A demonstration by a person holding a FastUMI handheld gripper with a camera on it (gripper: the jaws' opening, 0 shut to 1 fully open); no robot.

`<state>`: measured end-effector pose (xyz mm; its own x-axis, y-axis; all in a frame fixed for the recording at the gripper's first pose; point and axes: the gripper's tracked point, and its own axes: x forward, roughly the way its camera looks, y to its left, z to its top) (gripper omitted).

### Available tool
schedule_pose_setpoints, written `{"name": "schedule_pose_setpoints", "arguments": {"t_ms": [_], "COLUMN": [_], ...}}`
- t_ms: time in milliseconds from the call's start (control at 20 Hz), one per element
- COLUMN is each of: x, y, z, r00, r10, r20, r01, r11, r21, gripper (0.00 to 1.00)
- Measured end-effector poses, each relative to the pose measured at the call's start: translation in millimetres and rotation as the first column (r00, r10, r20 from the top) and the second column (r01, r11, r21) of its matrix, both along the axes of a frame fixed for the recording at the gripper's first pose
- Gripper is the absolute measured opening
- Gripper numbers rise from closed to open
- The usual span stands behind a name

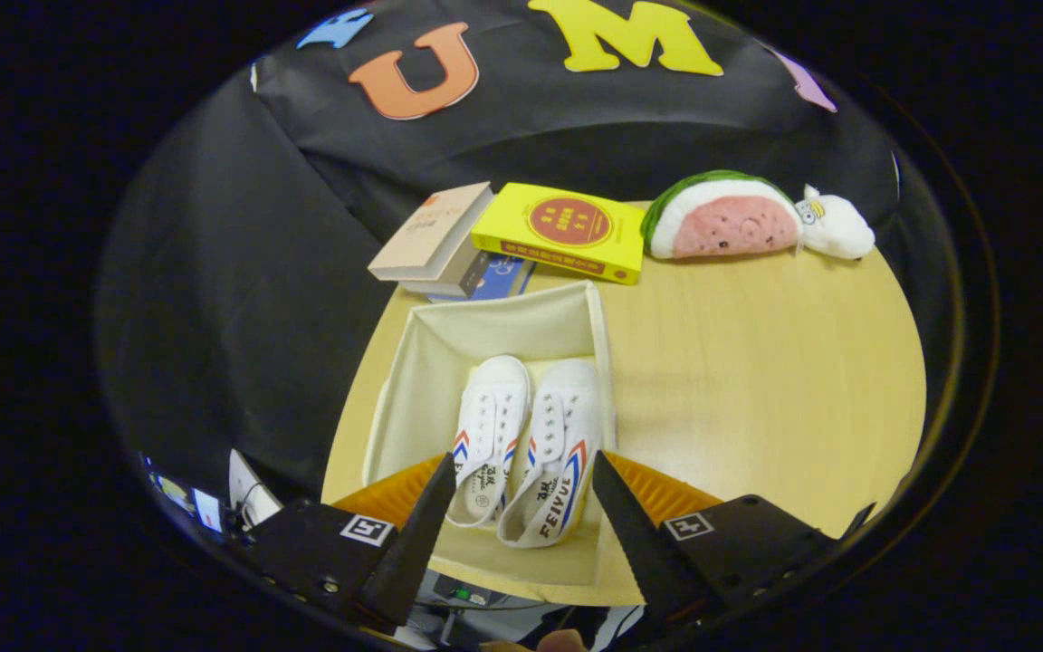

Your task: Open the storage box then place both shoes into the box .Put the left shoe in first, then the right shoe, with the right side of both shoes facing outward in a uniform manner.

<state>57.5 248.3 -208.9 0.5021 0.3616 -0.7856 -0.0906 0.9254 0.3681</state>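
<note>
A cream fabric storage box [413, 362] lies open on the round wooden table [757, 380]. Two white canvas shoes with red and blue stripes sit side by side inside it, toes pointing away from me. The left shoe [485, 430] is beside the right shoe [558, 462], which leans against the box's right wall. My gripper [521, 475] is open and hovers above the shoes' heels, one finger on each side of the pair. Nothing is held between the fingers.
Beyond the box, a stack of books [440, 244] and a yellow book [567, 231] lie at the table's far edge. A watermelon-slice plush [725, 217] and a small white plush [834, 226] rest to their right.
</note>
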Motion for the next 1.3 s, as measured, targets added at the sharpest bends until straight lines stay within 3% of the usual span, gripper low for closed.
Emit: {"name": "schedule_pose_setpoints", "arguments": {"t_ms": [200,500,650,800,1000,1300], "x": [-5,-6,-10,-13,-29,-46], "y": [-38,-147,-201,-246,-277,-296], "z": [30,67,91,120,148,162], "r00": [0.996,0.96,0.917,0.85,0.78,0.721], "r10": [-0.022,-0.133,-0.18,-0.212,-0.25,-0.284], "r20": [0.086,0.246,0.356,0.482,0.573,0.632], "r01": [0.022,0.159,0.242,0.33,0.401,0.445], "r11": [1.0,0.983,0.96,0.928,0.904,0.889], "r21": [-0.003,-0.089,-0.14,-0.175,-0.151,-0.108], "gripper": [0.94,0.95,0.95,0.96,0.97,0.96]}}
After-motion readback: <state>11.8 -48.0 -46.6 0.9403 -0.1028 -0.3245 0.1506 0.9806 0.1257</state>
